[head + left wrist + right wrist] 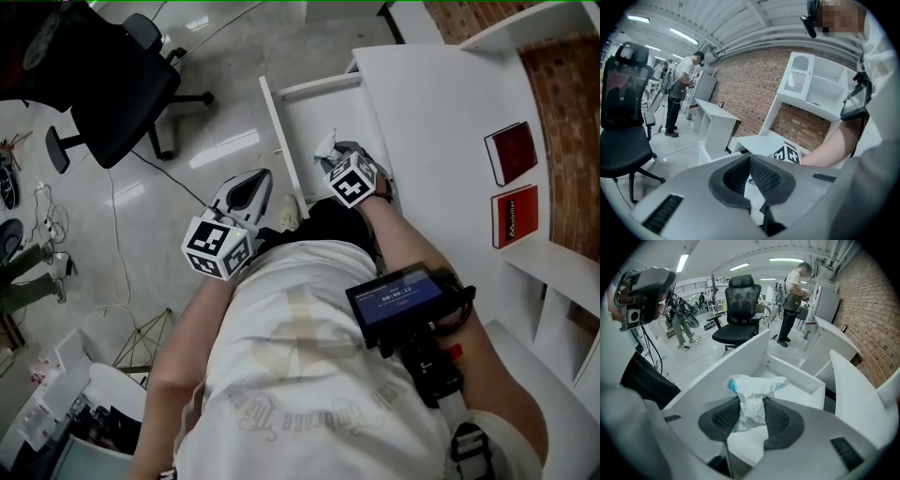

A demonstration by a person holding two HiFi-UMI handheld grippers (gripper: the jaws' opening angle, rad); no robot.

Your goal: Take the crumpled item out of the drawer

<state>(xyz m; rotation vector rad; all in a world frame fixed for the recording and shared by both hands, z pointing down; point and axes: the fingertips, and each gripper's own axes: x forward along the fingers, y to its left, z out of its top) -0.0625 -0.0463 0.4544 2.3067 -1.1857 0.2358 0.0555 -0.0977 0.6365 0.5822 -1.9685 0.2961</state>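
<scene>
A white bench (441, 103) is seen w/ its drawer (319, 117) pulled open toward the floor side. The L claw (750, 164) is held off to the side, away from the drawer, jaws together, nothing between them. The R claw (750, 413) is clamped on the crumpled wrapper (752, 390), which is held over the open drawer; whether it is fully clear of the drawer wall can't be told.

Risks, as judged: only a narrow waist of the wrapper is pinched, so it could be slid out or torn if snagged on the drawer edge during the lift. If dropped, it would prob. fall back inside.

Writing: white print is seen on the lower of two red booklets (516, 216) but is too small to be read. Blue marks on the wrapper aren't legible. Digits on the arm-worn screen (398, 295) are blurred.
</scene>
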